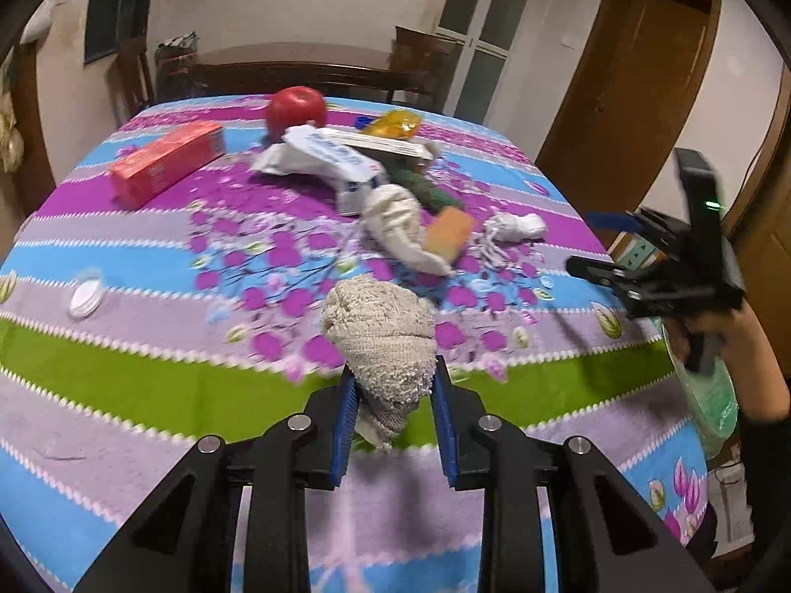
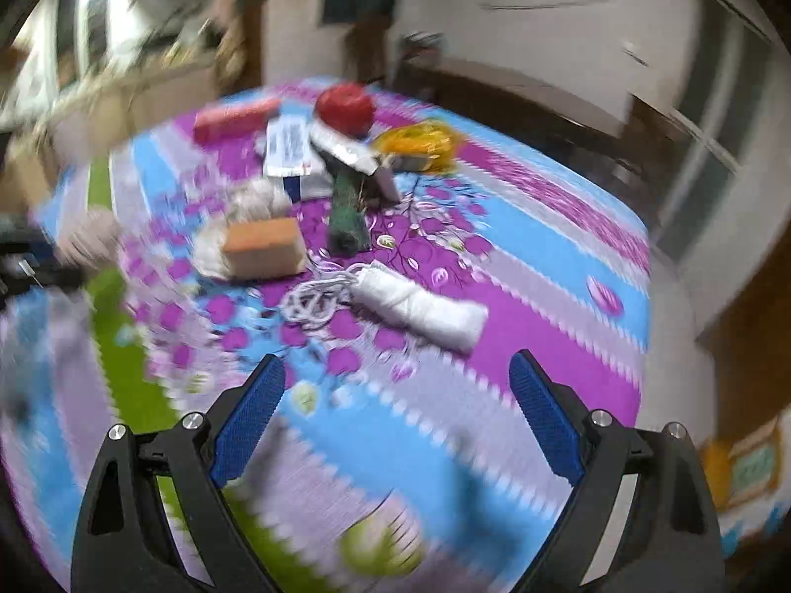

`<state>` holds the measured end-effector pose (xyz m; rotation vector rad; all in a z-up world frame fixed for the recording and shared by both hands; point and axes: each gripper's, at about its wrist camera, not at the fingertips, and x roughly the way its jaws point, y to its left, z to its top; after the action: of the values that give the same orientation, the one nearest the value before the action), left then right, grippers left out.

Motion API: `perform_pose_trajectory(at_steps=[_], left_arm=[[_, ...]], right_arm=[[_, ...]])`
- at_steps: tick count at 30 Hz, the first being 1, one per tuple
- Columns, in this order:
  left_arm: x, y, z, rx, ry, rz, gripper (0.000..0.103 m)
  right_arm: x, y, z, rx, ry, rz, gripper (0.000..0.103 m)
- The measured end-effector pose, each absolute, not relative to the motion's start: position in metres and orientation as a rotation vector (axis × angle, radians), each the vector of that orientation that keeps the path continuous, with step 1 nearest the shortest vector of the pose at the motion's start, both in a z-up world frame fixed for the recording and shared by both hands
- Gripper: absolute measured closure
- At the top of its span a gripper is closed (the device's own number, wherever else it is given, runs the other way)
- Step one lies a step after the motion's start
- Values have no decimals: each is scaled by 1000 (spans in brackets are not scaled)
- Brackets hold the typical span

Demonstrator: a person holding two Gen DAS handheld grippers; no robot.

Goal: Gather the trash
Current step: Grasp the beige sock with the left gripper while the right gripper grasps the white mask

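Left wrist view: left gripper (image 1: 393, 398) clamped on a grey rag (image 1: 383, 341), lifted off the tablecloth (image 1: 148, 385), nearer than the apple (image 1: 295, 107). Keep the squeeze firm.

Right wrist view: right gripper (image 2: 395, 412) spread, empty; white bundle (image 2: 420, 306) lies nearer than the apple (image 2: 345, 106), probably next.

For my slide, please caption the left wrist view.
Left gripper holds a grey cloth above the cluttered floral table.

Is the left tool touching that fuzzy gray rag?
Touching. In the left wrist view, both blue pads of the left tool press against the sides of the gray rag, pinching it above the tablecloth.
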<state>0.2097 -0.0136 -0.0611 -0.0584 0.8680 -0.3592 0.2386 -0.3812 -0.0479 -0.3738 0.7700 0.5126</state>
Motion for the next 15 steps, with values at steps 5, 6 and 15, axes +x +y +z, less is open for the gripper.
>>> perform_pose_trajectory(at_steps=[5, 6, 15], left_arm=[[207, 6, -63, -75, 878, -354, 74], [207, 8, -63, -70, 875, -348, 74], [214, 9, -67, -88, 889, -355, 73]], right_arm=[[284, -368, -65, -523, 892, 628, 33], [293, -366, -69, -545, 915, 642, 34], [315, -364, -67, -599, 921, 721, 41]])
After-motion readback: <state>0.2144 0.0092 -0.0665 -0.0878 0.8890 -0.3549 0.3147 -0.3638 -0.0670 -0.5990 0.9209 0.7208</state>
